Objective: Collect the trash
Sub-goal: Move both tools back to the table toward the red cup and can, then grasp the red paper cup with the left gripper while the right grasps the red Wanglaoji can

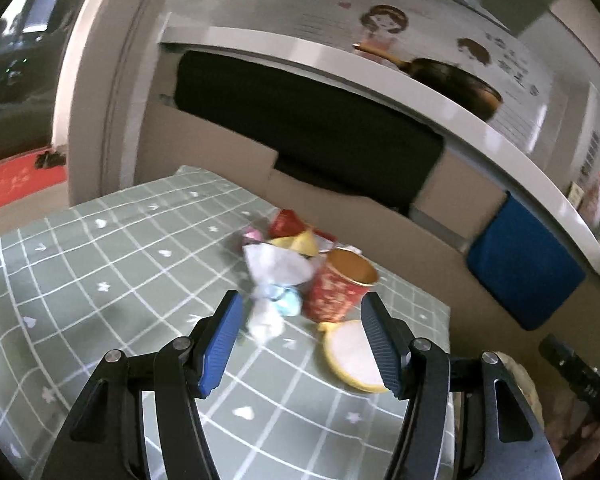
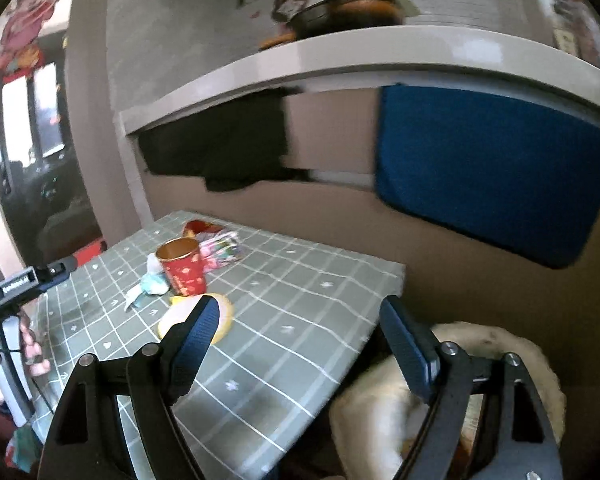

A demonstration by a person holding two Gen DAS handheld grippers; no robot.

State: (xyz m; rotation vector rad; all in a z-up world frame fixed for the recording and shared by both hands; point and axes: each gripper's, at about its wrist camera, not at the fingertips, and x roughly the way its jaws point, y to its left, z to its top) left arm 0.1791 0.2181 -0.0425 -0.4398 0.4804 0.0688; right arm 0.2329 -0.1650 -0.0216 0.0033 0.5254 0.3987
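A pile of trash lies on the green checked tablecloth [image 1: 100, 272]: a red paper cup [image 1: 336, 288] with a gold inside, crumpled white paper [image 1: 276, 268], a pale blue wrapper [image 1: 286, 300], a yellow-rimmed white lid [image 1: 350, 354] and red and yellow wrappers [image 1: 290, 230] behind. My left gripper [image 1: 300, 320] is open and empty, just short of the pile. In the right wrist view the cup [image 2: 182, 266], lid [image 2: 226, 314] and a pink wrapper [image 2: 220, 250] show. My right gripper [image 2: 296, 328] is open and empty, over the table's right edge.
A white counter edge [image 1: 380, 68] with a dark pan [image 1: 456, 84] runs behind the table. A black cloth [image 1: 300, 124] and a blue cloth [image 1: 524, 268] hang below it. A cream fluffy cushion [image 2: 500, 348] lies right of the table.
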